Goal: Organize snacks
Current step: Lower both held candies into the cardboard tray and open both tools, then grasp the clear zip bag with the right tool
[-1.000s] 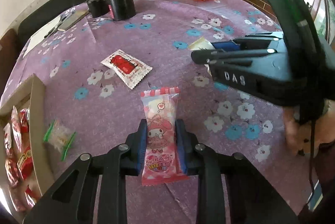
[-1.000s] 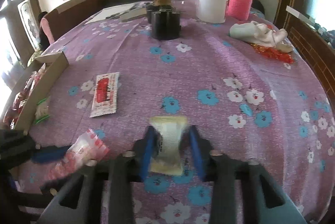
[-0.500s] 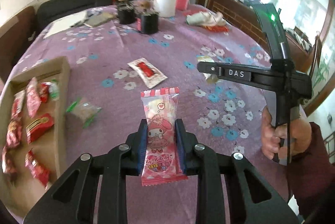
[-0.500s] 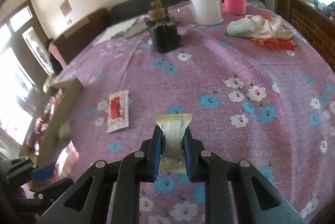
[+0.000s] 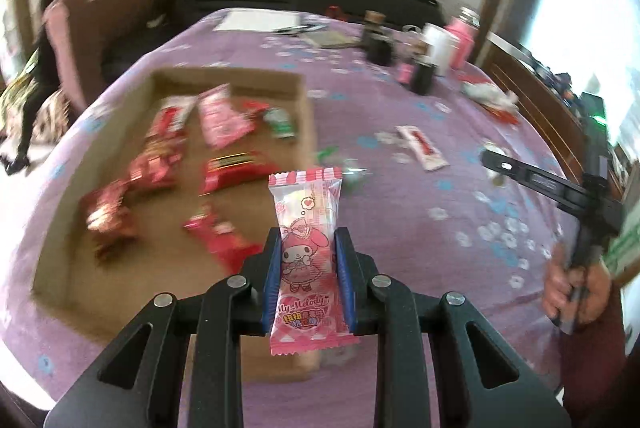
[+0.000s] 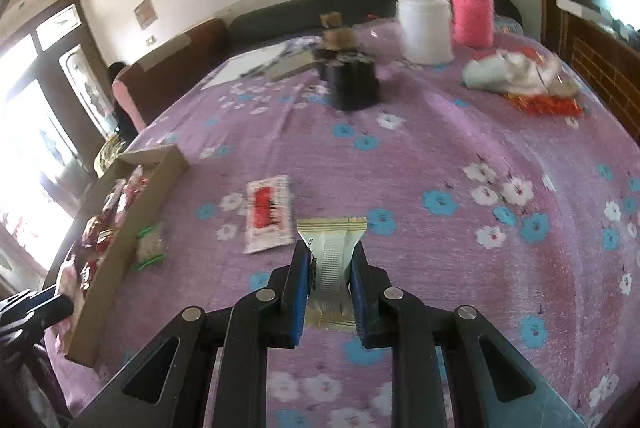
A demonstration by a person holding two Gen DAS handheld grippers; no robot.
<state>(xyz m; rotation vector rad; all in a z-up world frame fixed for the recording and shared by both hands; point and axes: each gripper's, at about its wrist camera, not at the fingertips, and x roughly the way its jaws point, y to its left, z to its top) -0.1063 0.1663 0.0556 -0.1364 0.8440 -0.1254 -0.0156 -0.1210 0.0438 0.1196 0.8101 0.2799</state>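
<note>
My left gripper [image 5: 307, 282] pinches the pink My Melody packet [image 5: 306, 260] upright at its middle, low in the left wrist frame, above the near right corner of the cardboard tray [image 5: 305, 96]. My right gripper [image 6: 330, 292] clamps a cream wafer packet [image 6: 332, 260] at bottom centre of its own frame, well apart from the tray. To do this well, I judge I should carry the pink packet left over a bare patch between the red snacks [image 5: 232, 174] and lower it before letting go, so it lands flat. A red sachet [image 6: 269, 214] and a green-ended candy [image 6: 149, 246] lie outside the tray on the purple flowered tablecloth [image 6: 460, 148]. Upper frame shows jars, a sofa and a framed picture.
</note>
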